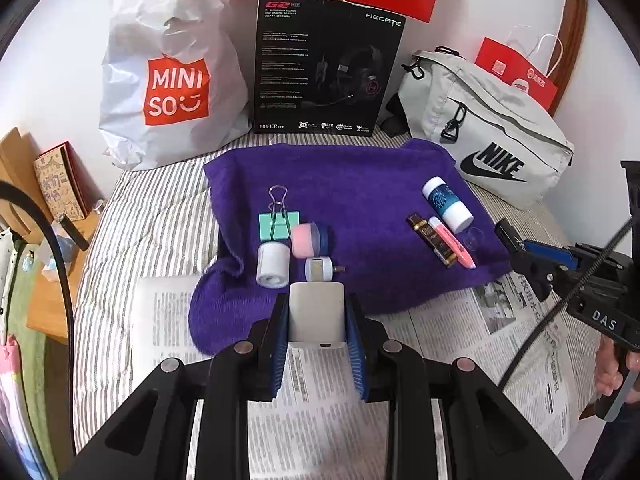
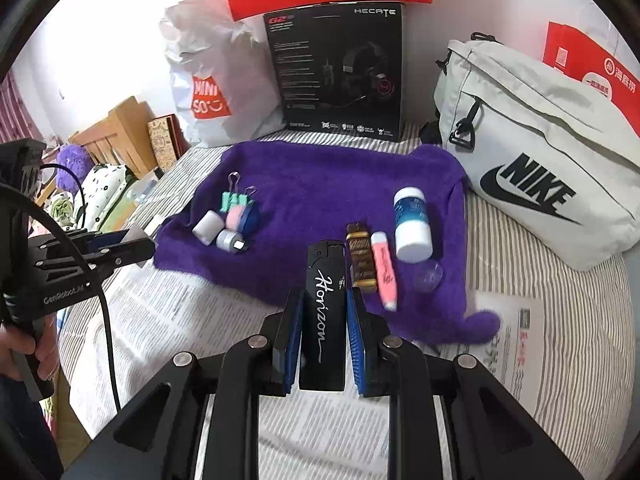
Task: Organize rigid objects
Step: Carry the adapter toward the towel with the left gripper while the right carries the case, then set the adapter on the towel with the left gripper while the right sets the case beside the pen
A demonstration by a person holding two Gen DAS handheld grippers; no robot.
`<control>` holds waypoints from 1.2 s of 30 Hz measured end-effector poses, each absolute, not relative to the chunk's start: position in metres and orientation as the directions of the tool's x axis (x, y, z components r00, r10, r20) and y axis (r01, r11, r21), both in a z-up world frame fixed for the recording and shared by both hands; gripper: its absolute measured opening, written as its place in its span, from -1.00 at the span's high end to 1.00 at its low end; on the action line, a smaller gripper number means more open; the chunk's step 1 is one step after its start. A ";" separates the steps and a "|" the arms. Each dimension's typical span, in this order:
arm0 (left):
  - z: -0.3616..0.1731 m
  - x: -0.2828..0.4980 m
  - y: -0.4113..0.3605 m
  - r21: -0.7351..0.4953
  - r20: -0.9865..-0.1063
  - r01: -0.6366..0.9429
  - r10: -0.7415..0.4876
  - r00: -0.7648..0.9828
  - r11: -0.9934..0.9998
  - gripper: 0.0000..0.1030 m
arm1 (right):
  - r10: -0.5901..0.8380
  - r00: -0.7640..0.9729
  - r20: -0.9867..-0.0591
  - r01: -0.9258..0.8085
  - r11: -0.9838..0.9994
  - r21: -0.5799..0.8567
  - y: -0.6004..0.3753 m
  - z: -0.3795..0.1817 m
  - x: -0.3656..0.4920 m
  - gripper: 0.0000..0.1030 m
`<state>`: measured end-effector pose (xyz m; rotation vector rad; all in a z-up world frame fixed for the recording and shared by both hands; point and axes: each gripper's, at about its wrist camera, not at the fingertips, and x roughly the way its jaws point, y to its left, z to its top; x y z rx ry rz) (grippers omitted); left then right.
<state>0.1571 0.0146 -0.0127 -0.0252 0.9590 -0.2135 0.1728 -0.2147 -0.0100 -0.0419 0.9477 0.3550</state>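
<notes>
Leftmost on the purple towel (image 1: 360, 184): cluster of mint binder clip (image 1: 279, 226), white roll (image 1: 273, 265), pink-and-blue jar (image 1: 310, 239), small plug adapter (image 1: 319, 269)

Left tool (image 1: 316, 314): closed on a white charger block (image 1: 317, 314), long axis pointing forward along the fingers, straight at that cluster; block's far end just short of the adapter; held low over the newspaper (image 1: 320, 392) at the towel's near edge

Right tool (image 2: 323, 312): clamped on a black lighter (image 2: 323, 308), long axis likewise forward, top reaching onto the towel; tilted slightly down

Right group, just beside and right of the lighter: brown-gold stick (image 2: 362, 260), pink highlighter (image 2: 385, 270), blue-and-white bottle (image 2: 412, 226), clear cap (image 2: 428, 276), the first three lying roughly parallel

Judged: each tool nearer its own group; next placement likely a short forward reach, charger to the left cluster, lighter laid parallel beside the brown-gold stick
</notes>
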 end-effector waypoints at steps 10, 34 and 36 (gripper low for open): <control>-0.018 0.195 0.018 -0.127 -0.814 0.160 -0.195 0.548 0.979 0.50 | 0.249 0.502 -0.828 -0.316 0.944 0.093 -0.210 -0.027 0.247 0.58; -0.051 0.231 0.032 -0.169 -0.833 0.134 -0.214 0.510 0.977 0.50 | 0.184 0.404 -0.896 -0.309 0.950 0.056 -0.180 -0.098 0.345 0.58; -0.051 0.232 0.032 -0.169 -0.833 0.134 -0.214 0.510 0.977 0.50 | 0.180 0.398 -0.900 -0.316 0.948 0.049 -0.180 -0.099 0.344 0.58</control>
